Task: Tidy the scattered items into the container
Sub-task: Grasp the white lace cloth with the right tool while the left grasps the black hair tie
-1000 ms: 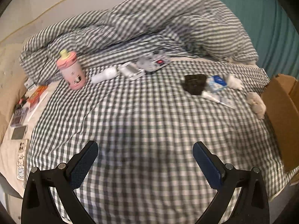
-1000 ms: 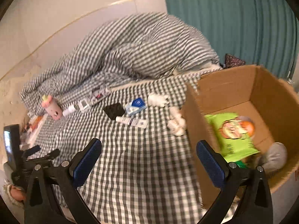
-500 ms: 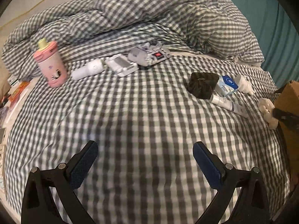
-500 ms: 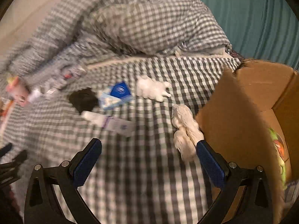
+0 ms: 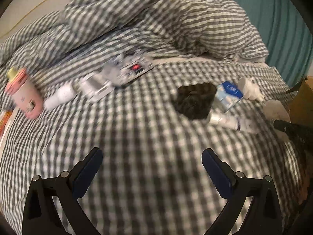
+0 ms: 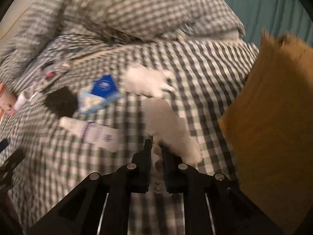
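My right gripper (image 6: 156, 144) has its jaws closing on the near end of a cream plush toy (image 6: 166, 121), with fluffy fabric pinched between the pads. The toy lies on the checked bedspread (image 5: 137, 137) just left of the cardboard box (image 6: 273, 117). Beside it are a white plush toy (image 6: 146, 82), a blue carton (image 6: 103, 90), a white tube (image 6: 92, 131) and a black crumpled item (image 6: 60, 101). My left gripper (image 5: 151, 152) hangs open over bare bedspread, nothing between its fingers. The black item (image 5: 193, 101) lies beyond it, to the right.
At the far left stand a pink cup (image 5: 23, 94), a white bottle (image 5: 60, 96) and blister packs (image 5: 129, 70). A bunched checked duvet (image 5: 176, 19) fills the back. A teal curtain (image 5: 283, 19) hangs at the right. The box's corner (image 5: 301, 101) shows at the right edge.
My right gripper dropped toward the cream plush toy and went from wide open to closed on its end. The left gripper moved forward and lower over the bed, staying open.
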`<state>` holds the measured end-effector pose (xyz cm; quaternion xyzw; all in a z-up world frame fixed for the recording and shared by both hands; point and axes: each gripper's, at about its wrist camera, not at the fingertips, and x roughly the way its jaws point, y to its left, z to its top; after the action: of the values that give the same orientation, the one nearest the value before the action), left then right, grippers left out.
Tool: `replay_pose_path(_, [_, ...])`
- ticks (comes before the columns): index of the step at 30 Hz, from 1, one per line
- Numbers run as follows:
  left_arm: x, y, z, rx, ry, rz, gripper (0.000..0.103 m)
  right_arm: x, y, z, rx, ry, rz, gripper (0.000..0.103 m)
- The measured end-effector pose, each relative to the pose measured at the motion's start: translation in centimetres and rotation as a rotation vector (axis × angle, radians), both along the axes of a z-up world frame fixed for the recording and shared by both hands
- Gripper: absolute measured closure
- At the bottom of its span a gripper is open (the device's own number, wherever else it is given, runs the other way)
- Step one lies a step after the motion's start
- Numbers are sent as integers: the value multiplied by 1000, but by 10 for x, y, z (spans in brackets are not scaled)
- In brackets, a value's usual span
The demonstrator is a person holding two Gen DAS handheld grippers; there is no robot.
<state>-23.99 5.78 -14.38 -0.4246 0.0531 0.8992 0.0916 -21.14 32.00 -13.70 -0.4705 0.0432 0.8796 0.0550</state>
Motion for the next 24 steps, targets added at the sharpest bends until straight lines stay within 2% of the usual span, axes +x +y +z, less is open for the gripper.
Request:
replay_pose_path(5, [-24,21,-3,-20,22,-58,0,6,-16,7,-33,10,63,96])
replay_pose_path(15, [-56,50,-25,38,38,-161,0,15,-18,12,-113,44,82,96])
replay_pose_path(19, [-74,64,-36,9,57,-178,0,17,-18,11,-136,46,95,96])
replay_pose_path(20, [-79,65,-38,13,49,-171,0,17,-18,11,-141,46,97,96])
replay_pose_path(22, [-89,66,-44,25,-23,-166,0,18,-18,12,-147,49,102,96])
replay_pose_path(24, [-94,63,-47,73,-80,-166,13,20,-17,15,-154,57,104,96])
